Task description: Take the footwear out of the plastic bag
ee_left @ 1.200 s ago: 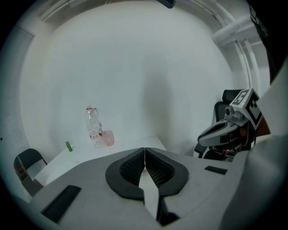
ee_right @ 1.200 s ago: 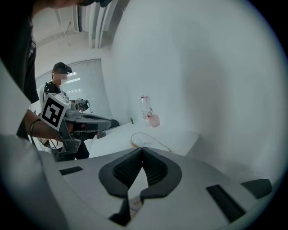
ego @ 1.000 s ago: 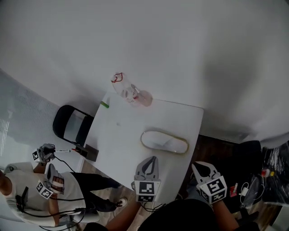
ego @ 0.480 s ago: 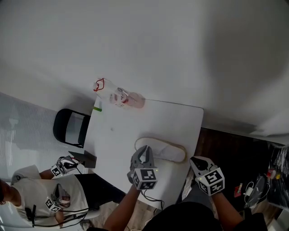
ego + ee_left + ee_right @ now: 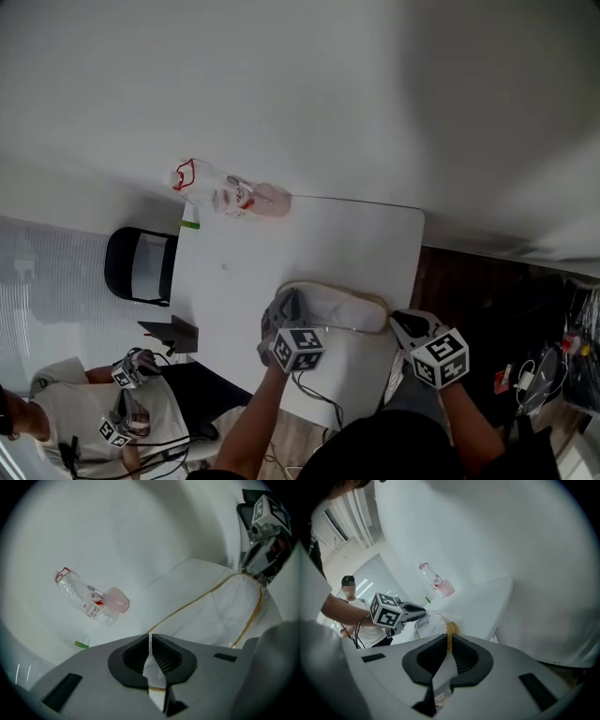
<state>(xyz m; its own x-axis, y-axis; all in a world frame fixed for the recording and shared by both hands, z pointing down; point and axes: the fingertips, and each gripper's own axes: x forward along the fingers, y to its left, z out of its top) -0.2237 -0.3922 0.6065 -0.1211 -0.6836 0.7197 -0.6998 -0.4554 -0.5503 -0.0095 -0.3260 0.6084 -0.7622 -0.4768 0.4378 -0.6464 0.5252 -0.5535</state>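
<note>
White table [image 5: 309,234], left gripper [image 5: 286,307] and right gripper [image 5: 400,322] tight (jaws together) on the plastic bag [image 5: 339,306].

Table [image 5: 356,234]: smooth white top, matt, no grain showing.
Bag [image 5: 330,307]: thin clear plastic film, creased, faint gloss on the folds; its edge band looks like shiny gold-toned tape.
Slipper [image 5: 220,606]: seen through the film, white, matt, cloth-like; weave cannot be told.
Bottle [image 5: 89,603]: clear glossy plastic, ribbed wall, printed label; pink end translucent.
Left gripper [image 5: 150,637]: grey matt plastic shell.
Pads [image 5: 136,656]: black, finely ribbed, rubbery look.
Right gripper [image 5: 449,639]: same grey matt shell, dark pads.
Cube [image 5: 387,610]: matt faces, black-and-white print.
Chair [image 5: 141,267]: black, slight sheen on the seat.
Floor [image 5: 469,291]: dark, wood-look.
</note>
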